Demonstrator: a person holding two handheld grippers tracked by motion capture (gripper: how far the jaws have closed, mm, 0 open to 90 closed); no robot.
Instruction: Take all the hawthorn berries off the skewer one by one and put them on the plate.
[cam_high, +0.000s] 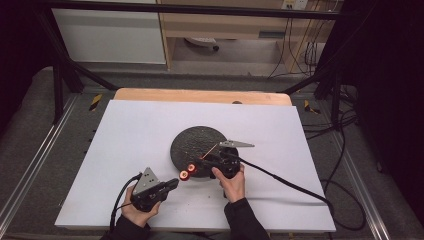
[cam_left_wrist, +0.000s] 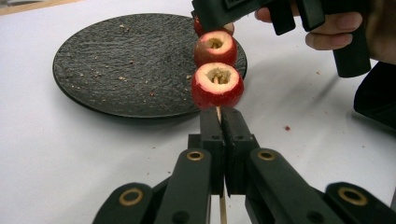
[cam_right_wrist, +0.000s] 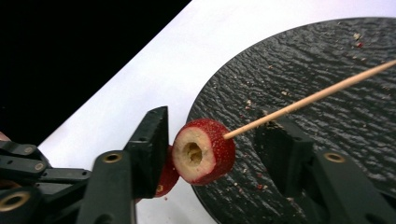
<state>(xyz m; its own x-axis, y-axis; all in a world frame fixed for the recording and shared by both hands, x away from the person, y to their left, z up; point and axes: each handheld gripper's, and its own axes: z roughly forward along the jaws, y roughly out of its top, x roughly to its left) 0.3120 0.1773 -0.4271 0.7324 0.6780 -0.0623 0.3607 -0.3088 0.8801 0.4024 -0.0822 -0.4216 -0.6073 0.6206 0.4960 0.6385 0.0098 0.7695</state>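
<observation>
- Setting: a white table (cam_high: 150, 150) in a dark framed bay, with a black plate (cam_high: 192, 142) lying just beyond both tongs.
- Left tongs (cam_left_wrist: 219, 122): jaws fully closed, pinching the blunt end of a thin skewer (cam_right_wrist: 308, 98), which runs straight out from between them toward the plate.
- Fruit: two red cored pieces ride on the skewer. The near fruit (cam_left_wrist: 217, 85) sits just ahead of the left jaw tips; the far fruit (cam_left_wrist: 215, 48) follows it, under the right tongs.
- Right tongs (cam_right_wrist: 210, 149): jaws part closed, flanking the far fruit on both sides; a gap shows beside the right jaw, so no firm grip yet.
- Step in hand, as judged: seizing the far fruit to slide it along the stick.
- Doing it well: keep the left pinch steady and the skewer level; close the right jaws gently across the fruit's widest part, since soft flesh will crush; then pull along the stick's own line, never sideways, lest it bend or snap.
- Hard to read: contact at the left jaw of the right tongs is uncertain. A third red piece may sit behind the far fruit in the left gripper view, but the right tongs cover it. The skewer's point runs out of frame.
</observation>
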